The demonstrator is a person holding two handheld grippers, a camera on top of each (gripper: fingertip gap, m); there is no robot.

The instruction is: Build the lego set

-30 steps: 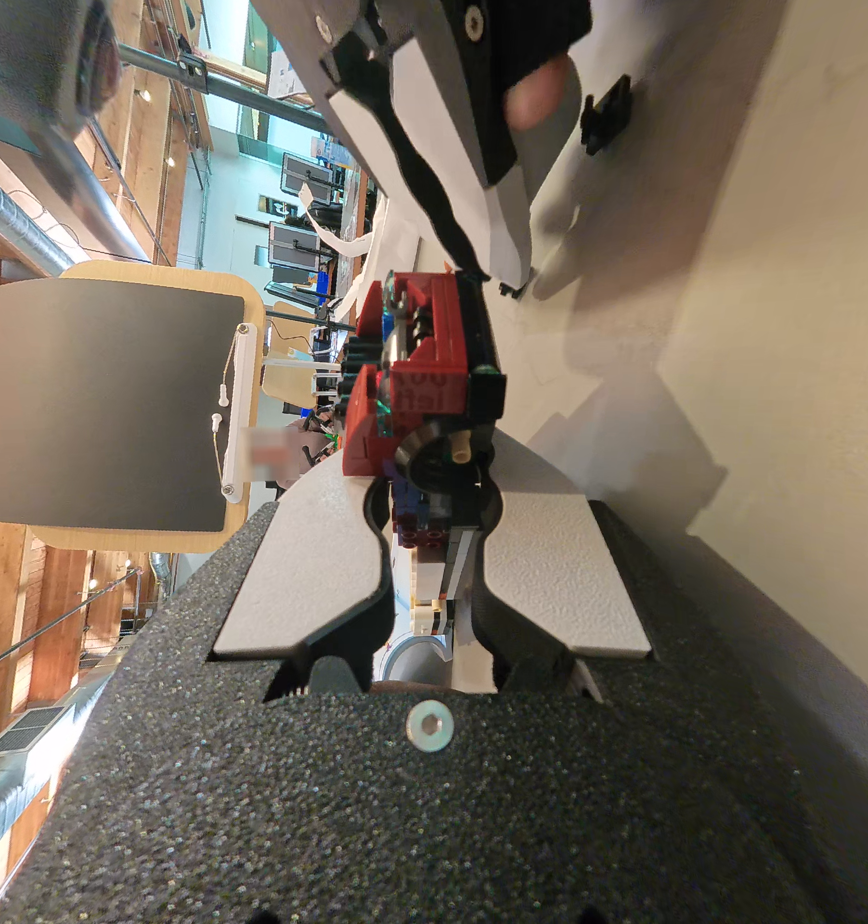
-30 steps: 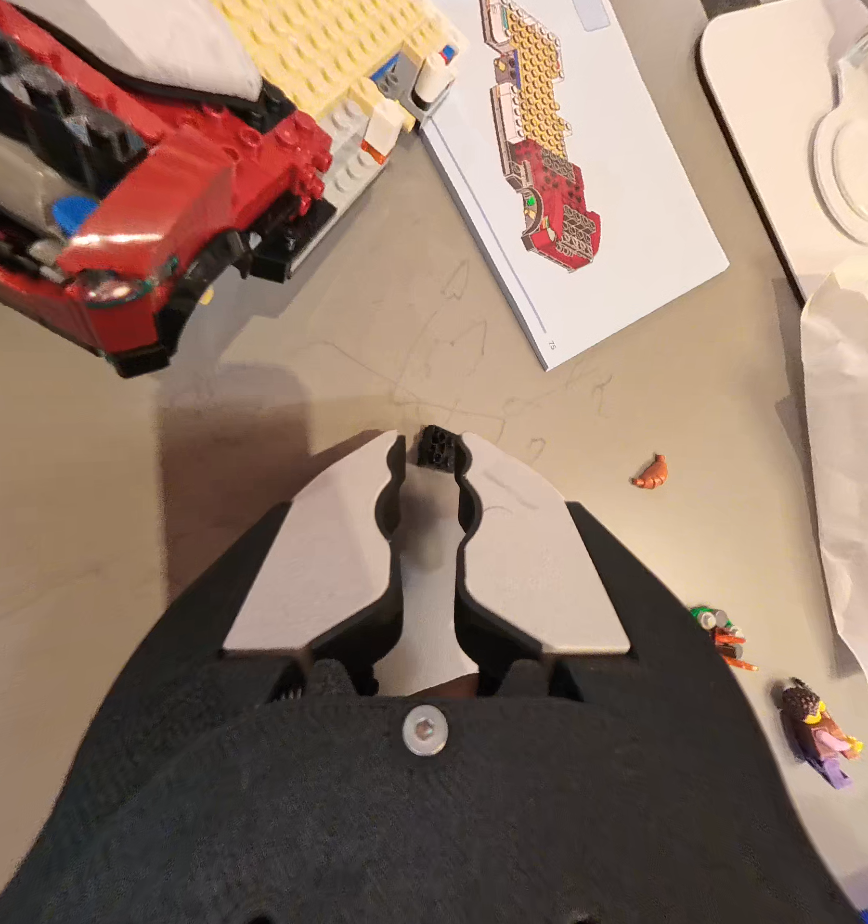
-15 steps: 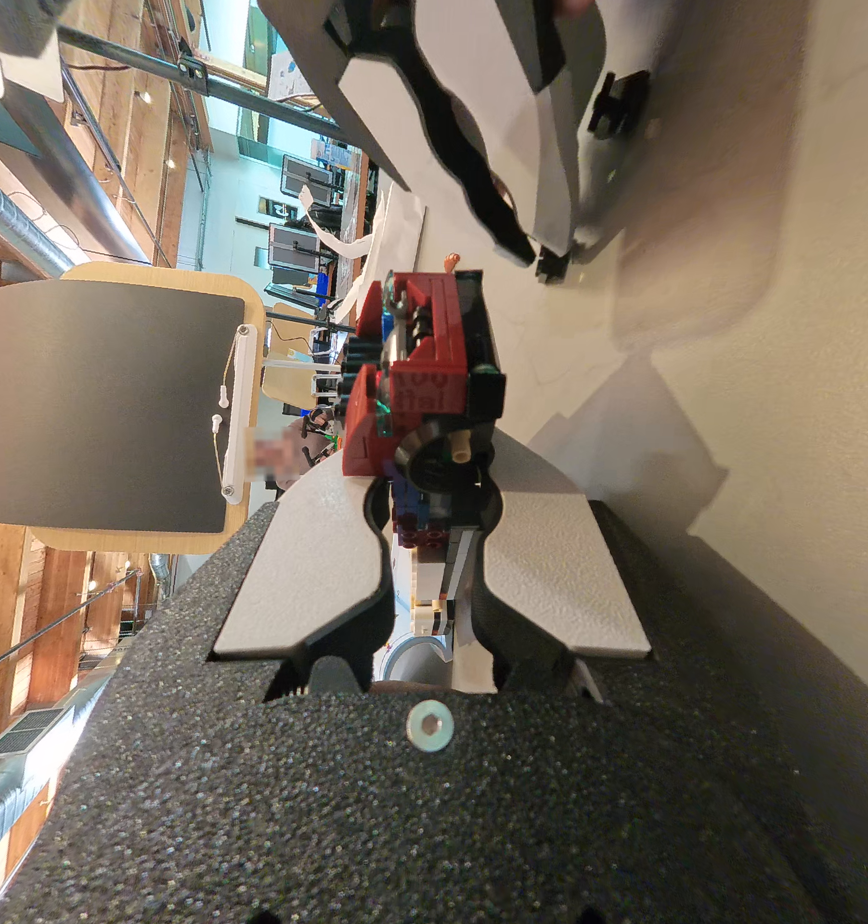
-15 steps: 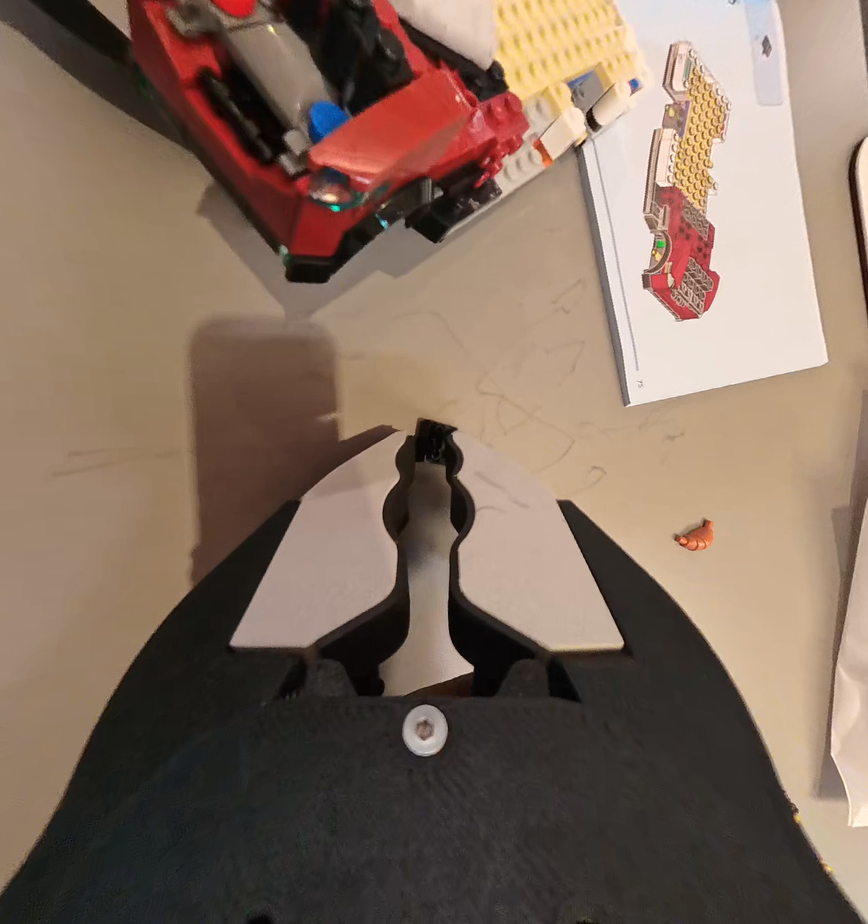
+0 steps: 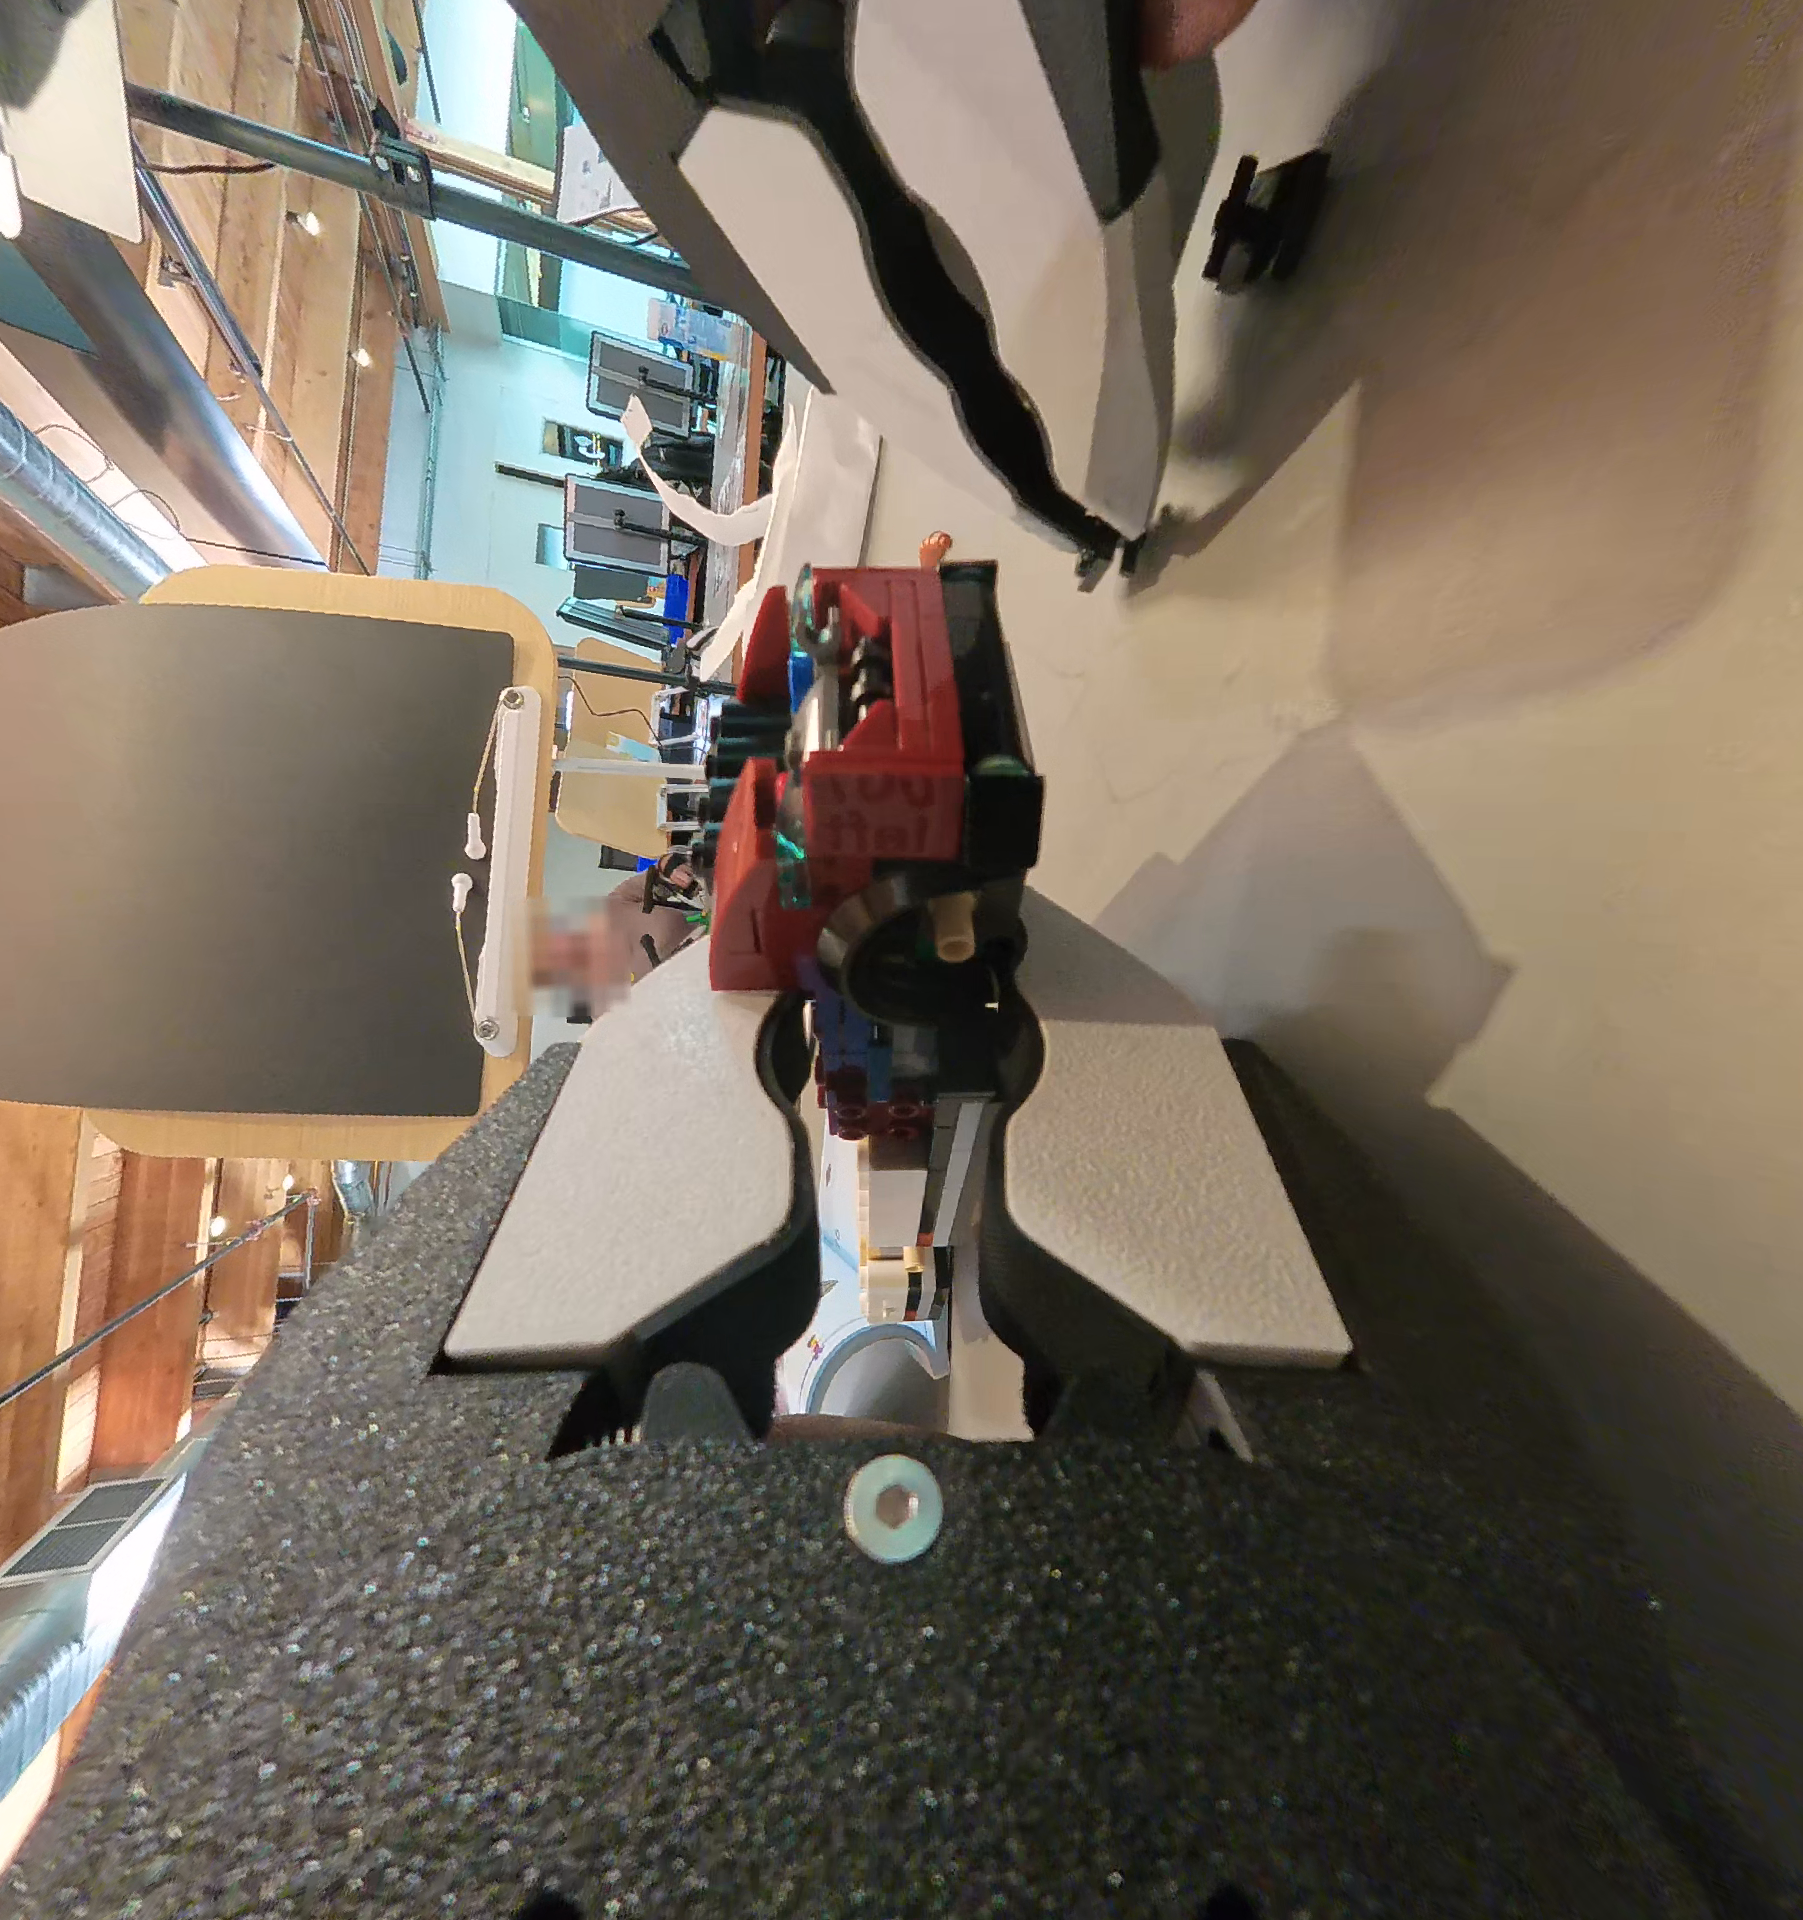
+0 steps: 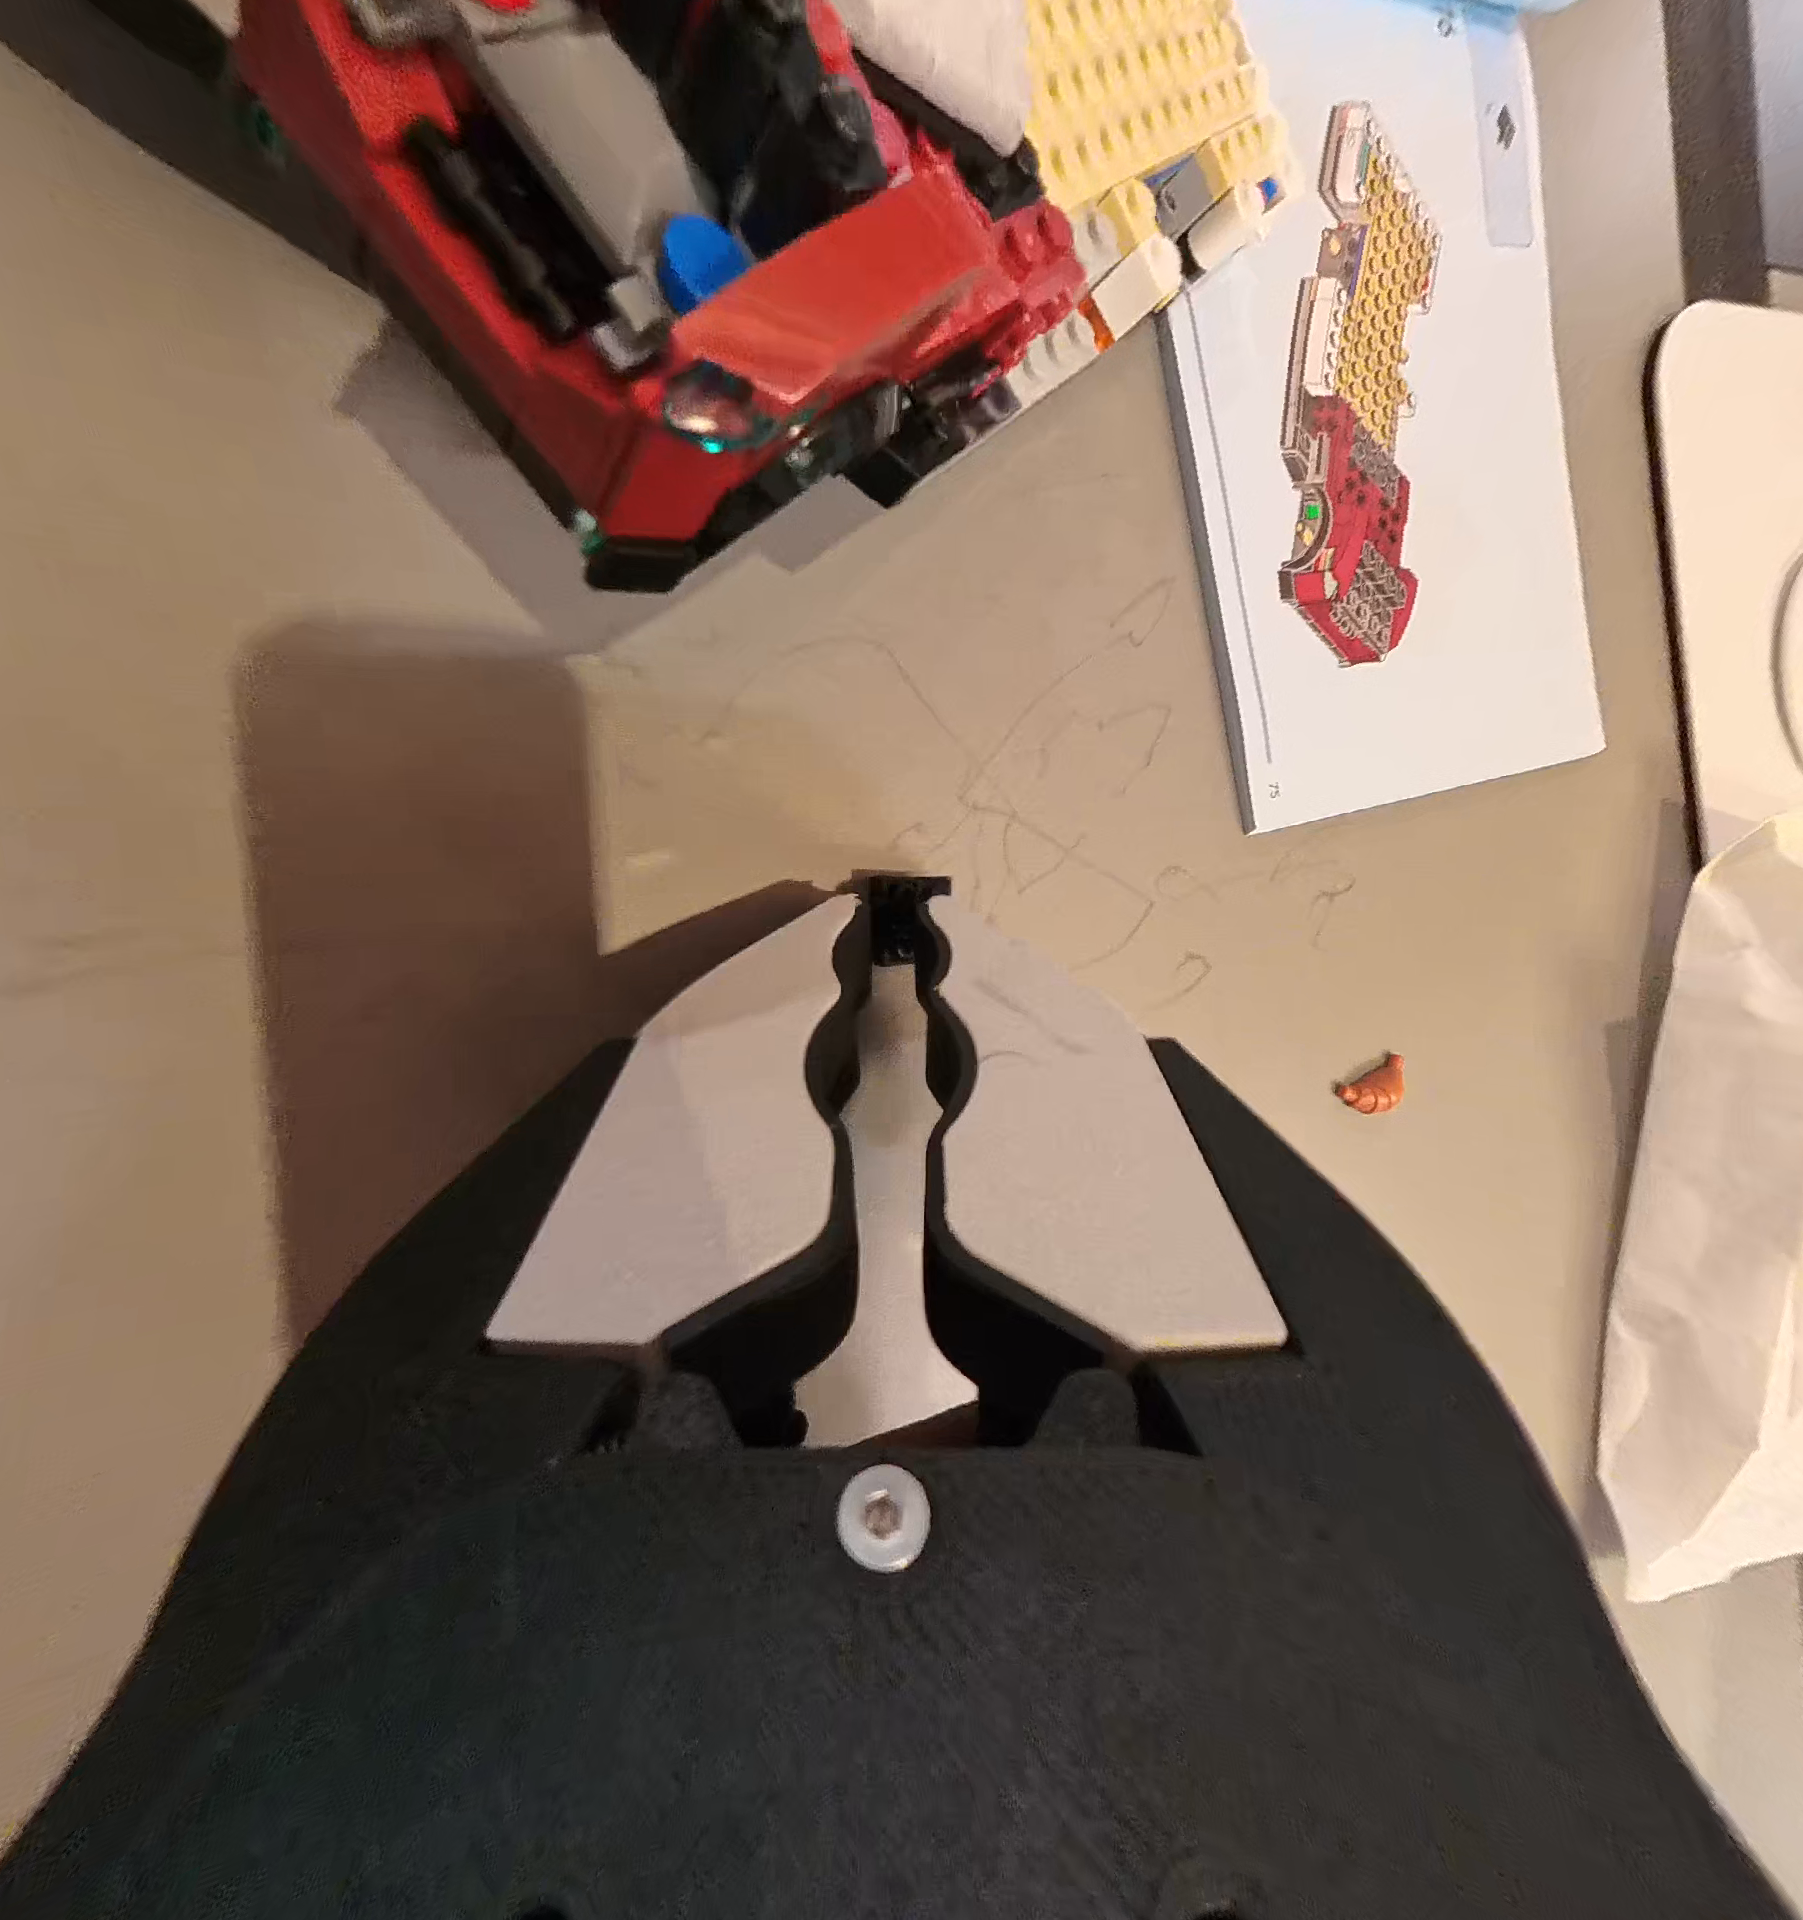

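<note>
Holding the red brick-built vehicle off the beige worktop, the left hand-held gripper has its two pale fingers closed against the model's rear section, which fills the space between them; the model's nose points away from the camera, and in the right wrist view the same vehicle shows at upper left, its cream plate section beside an open instruction booklet. The right hand-held gripper pinches a small black brick piece at its very tips, the fingers drawn nearly together on it, just above the worktop. As a judgement: such a tip grip leaves little margin, so the piece is best carried level and without twisting; the left grip should stay steady so the model presents a fixed face. A small orange croissant-shaped piece and a white paper bag lie to the right, well apart from both.
</note>
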